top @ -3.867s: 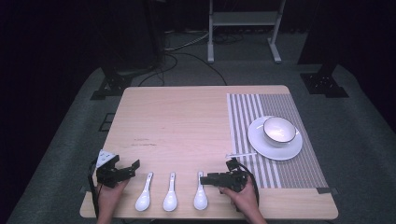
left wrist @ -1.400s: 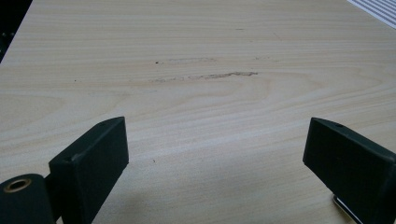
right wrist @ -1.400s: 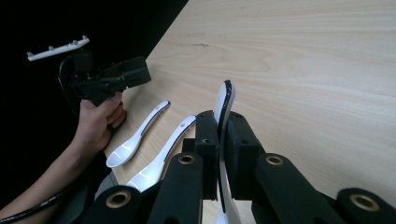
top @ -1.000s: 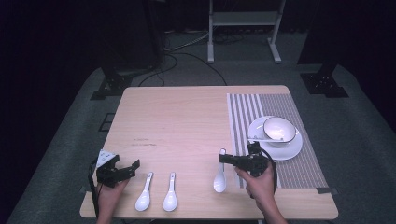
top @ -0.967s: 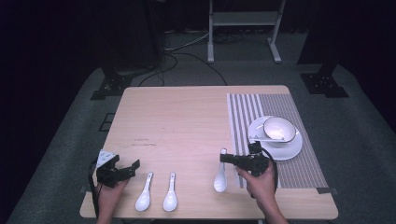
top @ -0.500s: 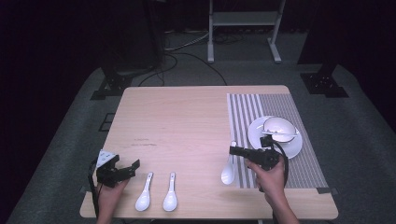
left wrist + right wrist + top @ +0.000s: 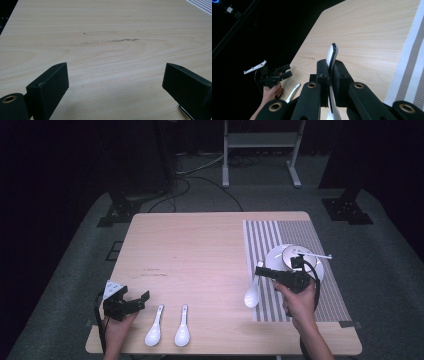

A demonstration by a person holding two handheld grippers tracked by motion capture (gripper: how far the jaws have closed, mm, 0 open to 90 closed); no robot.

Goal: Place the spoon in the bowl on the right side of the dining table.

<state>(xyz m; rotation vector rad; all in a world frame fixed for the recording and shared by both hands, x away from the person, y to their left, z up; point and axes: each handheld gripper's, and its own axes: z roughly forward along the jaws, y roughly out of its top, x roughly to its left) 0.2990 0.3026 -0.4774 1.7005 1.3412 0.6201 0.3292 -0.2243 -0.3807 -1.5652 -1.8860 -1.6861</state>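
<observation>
A light wooden table carries a grey-and-white striped placemat on its right side, with a white plate and a white bowl on the mat.

The right gripper is held over the left edge of the placemat, just beside the plate, with its jaws clamped on the handle of a white ceramic spoon. In the high view the spoon hangs from the jaws with its rounded bowl lowest and nearest the person, above the seam between the mat and the bare wood; whether the spoon's bowl touches the surface is hard to tell. In the right gripper view the spoon shows as a smooth, glossy white handle with a dark-looking edge, standing up between the two black jaws of the right gripper and pinched on both sides.

The left gripper rests at the near left corner of the table, its jaws spread wide apart with nothing between them. In the left gripper view the left gripper frames bare wood with a faint scuff.

Two more white spoons lie side by side at the near edge, just right of the left gripper: one spoon on the left, the other spoon on the right, both with handles pointing away from the person.
</observation>
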